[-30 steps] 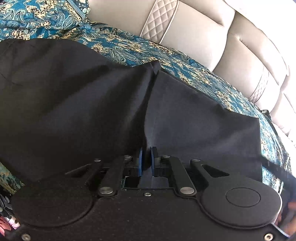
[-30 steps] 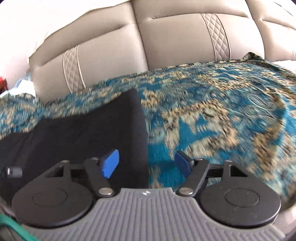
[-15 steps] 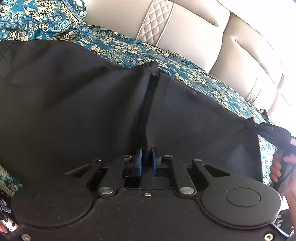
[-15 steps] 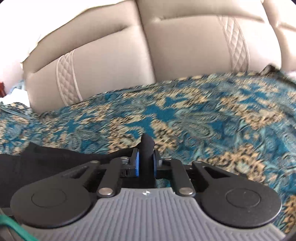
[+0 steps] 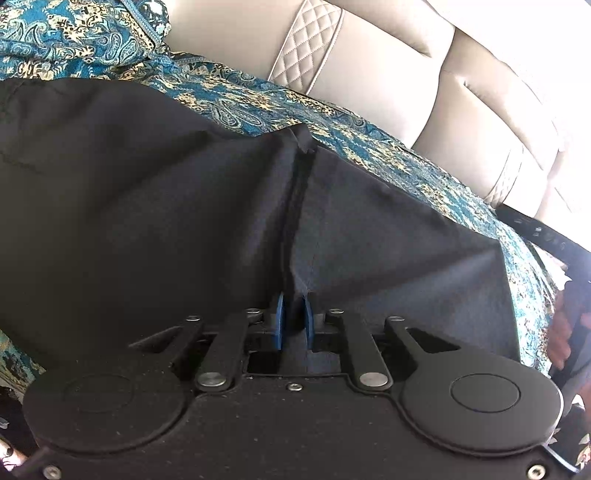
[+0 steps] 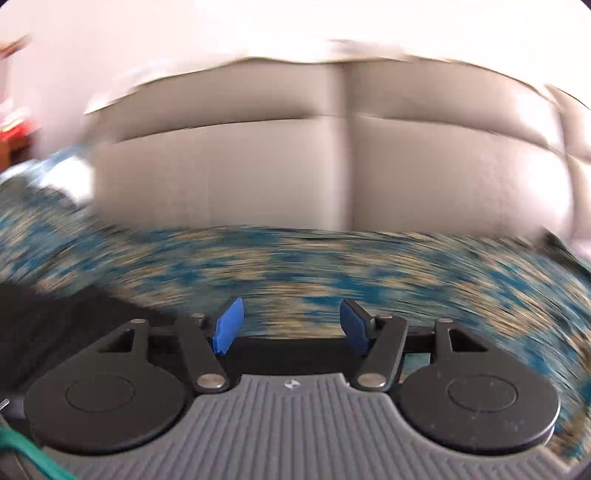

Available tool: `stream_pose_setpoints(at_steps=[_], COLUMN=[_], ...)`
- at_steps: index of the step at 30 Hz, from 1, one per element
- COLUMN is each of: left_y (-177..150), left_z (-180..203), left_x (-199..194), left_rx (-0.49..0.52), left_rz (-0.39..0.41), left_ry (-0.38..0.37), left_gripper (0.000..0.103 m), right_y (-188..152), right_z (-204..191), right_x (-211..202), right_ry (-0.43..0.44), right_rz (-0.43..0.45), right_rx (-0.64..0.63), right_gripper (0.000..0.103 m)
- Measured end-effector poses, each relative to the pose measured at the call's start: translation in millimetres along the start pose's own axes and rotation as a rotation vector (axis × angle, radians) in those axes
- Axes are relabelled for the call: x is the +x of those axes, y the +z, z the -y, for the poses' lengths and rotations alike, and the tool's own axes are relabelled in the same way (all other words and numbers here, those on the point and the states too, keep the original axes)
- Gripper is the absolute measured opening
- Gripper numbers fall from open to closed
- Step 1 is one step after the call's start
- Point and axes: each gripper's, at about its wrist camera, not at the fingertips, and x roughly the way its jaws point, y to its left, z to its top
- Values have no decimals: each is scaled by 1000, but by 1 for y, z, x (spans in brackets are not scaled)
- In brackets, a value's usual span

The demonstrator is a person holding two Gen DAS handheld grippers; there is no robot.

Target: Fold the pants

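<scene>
On the patterned bedspread (image 5: 332, 118) the black pants (image 5: 147, 206) lay spread below the padded headboard (image 5: 406, 74). Our left gripper (image 5: 293, 325) was pinched tight on a ridge of pants fabric. The right gripper (image 6: 291, 325) had just been opening; its jaws stood wide w/ nothing between them. We judged we were mid-fold: one edge just dropped. Next move prob. calls for the right to re-grab cloth.

Spreading across the bed, a teal bedspread with a beige paisley pattern (image 5: 258, 103). Rising behind it, a padded beige leather headboard (image 6: 332, 166) with quilted diamond-stitched strips (image 5: 306, 40) between smooth panels. Washing out the pale wall (image 6: 184, 33) above, bright daylight. Smearing the right wrist view, heavy blur.
</scene>
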Motion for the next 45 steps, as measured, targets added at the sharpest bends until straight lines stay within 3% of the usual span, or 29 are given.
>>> stream_pose_setpoints(at_steps=[6,9,12,15,17,19,22,25,30,33,38,39,41,45], left_y=[2,3,3,5,7,10,16,20,25,28,39,41,41,41], left_z=[-3,-5,-6,-9,-17,-32,-59,-87,-120,-134,-160,-167,-180,-198], left_x=[1,2,1,-8,-23,-42,-68,-87,-91,-86,-68,-65,-61,-61], left_rx=[3,-1,0,6,-9,-41,-102,-161,-209,-195,-254,-289,-364,-429], left_rz=[-9,-8,-7,12,60,125,221,306,345,361,338,327,301,314], left_ry=[-22,-33,-41,-21,2,24,105,249,443,514,526,521,498,455], left_gripper=[13,13,15,31,58,72,79,81,81,80,74,71,53,43], right_y=[2,3,0,-10,-15,-17,-20,-21,-23,-23,-24,-24,-24,-24], right_z=[-90,-118,-136,-148,-148,-144,-148,-150,-151,-152,-152,-152,-151,-151], right_x=[35,54,74,83,83,82,80,79,77,77,77,77,78,78], right_ry=[248,307,300,281,288,302,288,276,263,259,261,262,264,270], right_rz=[-106,-154,-193,-169,-150,-139,-120,-111,-92,-90,-87,-86,-86,-84], right_rx=[-91,-81,-100,-162,-165,-153,-177,-176,-175,-181,-185,-187,-188,-187], right_gripper=[59,56,52,54,55,56,56,57,58,59,60,60,61,62])
